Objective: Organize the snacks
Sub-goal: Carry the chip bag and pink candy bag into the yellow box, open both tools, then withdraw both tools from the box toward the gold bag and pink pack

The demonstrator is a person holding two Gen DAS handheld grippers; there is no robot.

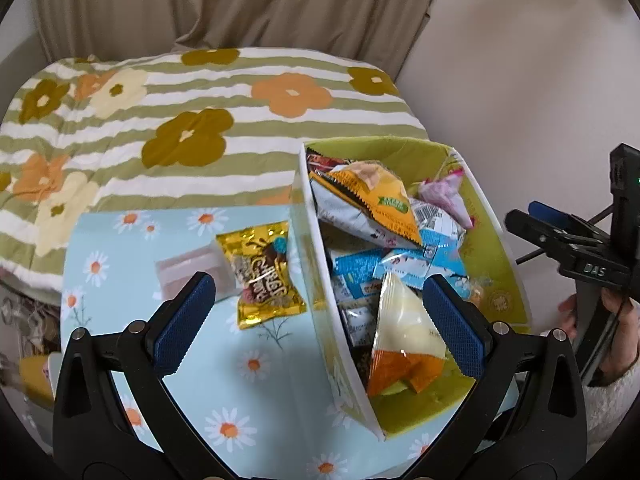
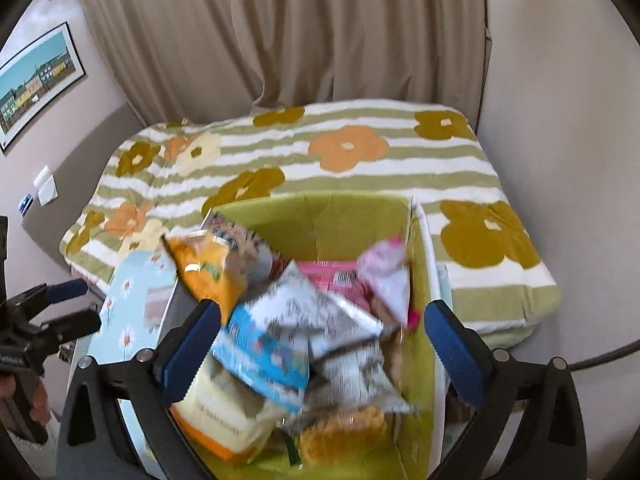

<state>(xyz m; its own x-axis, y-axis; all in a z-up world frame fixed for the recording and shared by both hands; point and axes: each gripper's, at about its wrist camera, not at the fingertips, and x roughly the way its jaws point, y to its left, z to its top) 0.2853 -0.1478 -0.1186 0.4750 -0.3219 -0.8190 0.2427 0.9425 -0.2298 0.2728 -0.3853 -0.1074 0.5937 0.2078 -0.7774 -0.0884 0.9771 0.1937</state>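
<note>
Two packets left outside box (image 1: pixel 400 148): gold packet (image 1: pixel 264 272) and pink packet (image 1: pixel 188 272) on cloth (image 1: pixel 192 380), beside box's left wall. Left gripper (image 1: pixel 316 320) spread wide, empty, nearer, packets ahead-left. Right gripper (image 2: pixel 324 344) spread, empty, above box.

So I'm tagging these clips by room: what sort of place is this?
Most likely a bedroom at home: a bed under a flowered striped quilt, long beige curtains behind it, and a framed picture on the wall.
</note>
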